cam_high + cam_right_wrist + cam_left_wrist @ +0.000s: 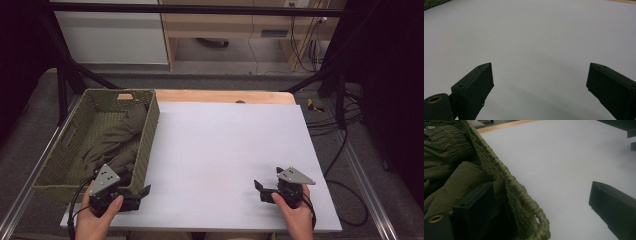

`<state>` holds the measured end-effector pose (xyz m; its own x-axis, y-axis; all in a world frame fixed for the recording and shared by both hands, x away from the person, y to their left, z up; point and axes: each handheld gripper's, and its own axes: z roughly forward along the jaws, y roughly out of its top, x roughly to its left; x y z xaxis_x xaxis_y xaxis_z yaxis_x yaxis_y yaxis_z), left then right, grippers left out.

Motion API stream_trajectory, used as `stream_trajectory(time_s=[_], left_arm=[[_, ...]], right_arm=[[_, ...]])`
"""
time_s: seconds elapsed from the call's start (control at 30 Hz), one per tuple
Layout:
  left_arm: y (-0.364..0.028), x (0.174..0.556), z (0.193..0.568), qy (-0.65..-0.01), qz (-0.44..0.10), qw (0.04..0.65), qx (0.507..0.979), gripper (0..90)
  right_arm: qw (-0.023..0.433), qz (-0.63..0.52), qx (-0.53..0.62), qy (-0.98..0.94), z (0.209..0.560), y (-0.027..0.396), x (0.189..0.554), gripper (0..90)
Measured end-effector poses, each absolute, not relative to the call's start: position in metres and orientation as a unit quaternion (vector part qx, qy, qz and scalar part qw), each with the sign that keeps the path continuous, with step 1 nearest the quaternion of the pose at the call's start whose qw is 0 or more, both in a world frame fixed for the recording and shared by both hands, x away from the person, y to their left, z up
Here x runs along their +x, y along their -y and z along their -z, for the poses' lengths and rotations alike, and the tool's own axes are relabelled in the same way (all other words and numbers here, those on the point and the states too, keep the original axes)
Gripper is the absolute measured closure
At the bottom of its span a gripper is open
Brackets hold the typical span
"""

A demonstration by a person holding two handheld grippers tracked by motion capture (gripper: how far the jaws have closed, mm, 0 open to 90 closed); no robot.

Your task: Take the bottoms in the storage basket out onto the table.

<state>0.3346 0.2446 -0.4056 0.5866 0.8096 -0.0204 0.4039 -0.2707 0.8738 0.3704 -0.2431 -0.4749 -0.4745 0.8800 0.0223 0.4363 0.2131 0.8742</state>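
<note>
A green woven basket [150,132] stands at the table's left with an olive cloth [112,142] bundled inside. My left gripper [137,186] is at the basket's near right corner, held by a hand. In the left gripper view its jaws stand wide apart [542,185]. One jaw is inside the basket beside the cloth [449,152], the other over the white board, with the basket's rim [524,192] between them, not pinched. My right gripper [268,180] rests low over the white board [225,145] at the near right, open [540,65] with nothing between its jaws.
A strip of the wooden table [225,96] shows past the board's far edge. Black frame legs [62,95] stand at the far corners. Cables [345,125] lie on the floor at the right. A white cabinet [115,35] stands behind.
</note>
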Motion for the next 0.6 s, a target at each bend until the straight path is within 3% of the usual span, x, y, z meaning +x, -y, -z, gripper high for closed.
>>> stream_trajectory(time_s=[0.6], left_arm=[[-0.247,0.331,0.393,-0.391,-0.232,0.469,0.757,6.6]], right_arm=[[0.269,-0.443,0.453,-0.726,0.473,0.246,0.366,7.8]])
